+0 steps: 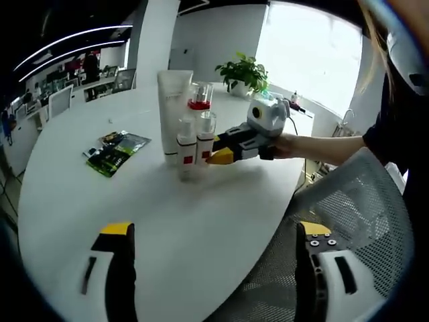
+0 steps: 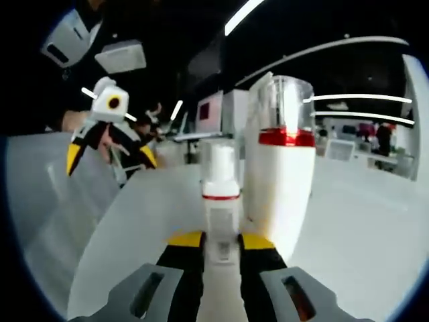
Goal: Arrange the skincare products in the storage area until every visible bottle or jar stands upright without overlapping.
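Right gripper clamped low on small pump bottle, upright among bottles on surface | left gripper released | light, rigid, slick, top-heavy; grip body low.

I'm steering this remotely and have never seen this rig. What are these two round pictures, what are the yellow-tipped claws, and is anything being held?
No robot arm here: a person carries a two-jaw gripper in each hand, and a fisheye camera rides on each.

The left gripper view looks across a white round table. The left gripper is open, its jaws wide apart at the bottom. A cluster of skincare bottles stands upright, with packets lying to one side and a potted plant behind. The right gripper reaches in, held by a hand.

The right gripper view looks along that gripper's jaws, which are closed on a small white bottle, beside a taller red-banded bottle.
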`<state>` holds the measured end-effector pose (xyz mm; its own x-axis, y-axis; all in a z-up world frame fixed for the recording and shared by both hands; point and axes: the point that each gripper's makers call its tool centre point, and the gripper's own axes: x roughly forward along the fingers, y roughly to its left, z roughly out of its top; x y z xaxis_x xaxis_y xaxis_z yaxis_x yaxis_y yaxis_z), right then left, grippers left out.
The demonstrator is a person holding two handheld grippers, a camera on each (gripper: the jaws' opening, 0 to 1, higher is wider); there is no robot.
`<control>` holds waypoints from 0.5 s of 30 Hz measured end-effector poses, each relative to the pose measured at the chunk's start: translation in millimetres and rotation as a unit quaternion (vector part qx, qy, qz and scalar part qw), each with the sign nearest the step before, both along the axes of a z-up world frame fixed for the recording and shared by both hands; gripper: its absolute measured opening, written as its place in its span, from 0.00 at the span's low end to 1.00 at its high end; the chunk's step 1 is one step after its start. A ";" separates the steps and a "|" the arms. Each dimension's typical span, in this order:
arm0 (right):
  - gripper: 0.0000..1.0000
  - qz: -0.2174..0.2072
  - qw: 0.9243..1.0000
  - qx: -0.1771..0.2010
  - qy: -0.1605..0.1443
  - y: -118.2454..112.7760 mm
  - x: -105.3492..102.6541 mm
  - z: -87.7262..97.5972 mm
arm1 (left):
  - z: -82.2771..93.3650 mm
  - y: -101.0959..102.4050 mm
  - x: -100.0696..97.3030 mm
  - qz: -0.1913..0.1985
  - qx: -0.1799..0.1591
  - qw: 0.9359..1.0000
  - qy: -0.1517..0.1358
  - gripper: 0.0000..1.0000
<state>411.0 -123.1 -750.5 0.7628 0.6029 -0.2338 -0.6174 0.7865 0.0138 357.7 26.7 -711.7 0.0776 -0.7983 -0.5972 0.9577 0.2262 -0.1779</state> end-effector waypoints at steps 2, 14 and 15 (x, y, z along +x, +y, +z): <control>0.13 -0.002 1.000 0.000 0.000 -1.0 0.8 0.0 | -0.2 0.2 -0.3 -0.001 0.002 1.000 -0.002 0.94; 0.14 -0.012 1.000 -0.001 0.006 -8.8 -2.0 -0.7 | -1.3 0.6 -1.5 -0.007 0.009 1.000 -0.009 0.94; 0.14 -0.015 1.000 0.001 0.007 -10.3 -3.1 -0.5 | -1.7 0.6 -1.7 -0.008 0.010 1.000 -0.009 0.94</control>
<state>407.9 -133.4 -751.0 0.7768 0.5809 -0.2430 -0.5938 0.8042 0.0241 356.0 27.3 -713.5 0.0759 -0.7874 -0.6117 0.9641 0.2146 -0.1565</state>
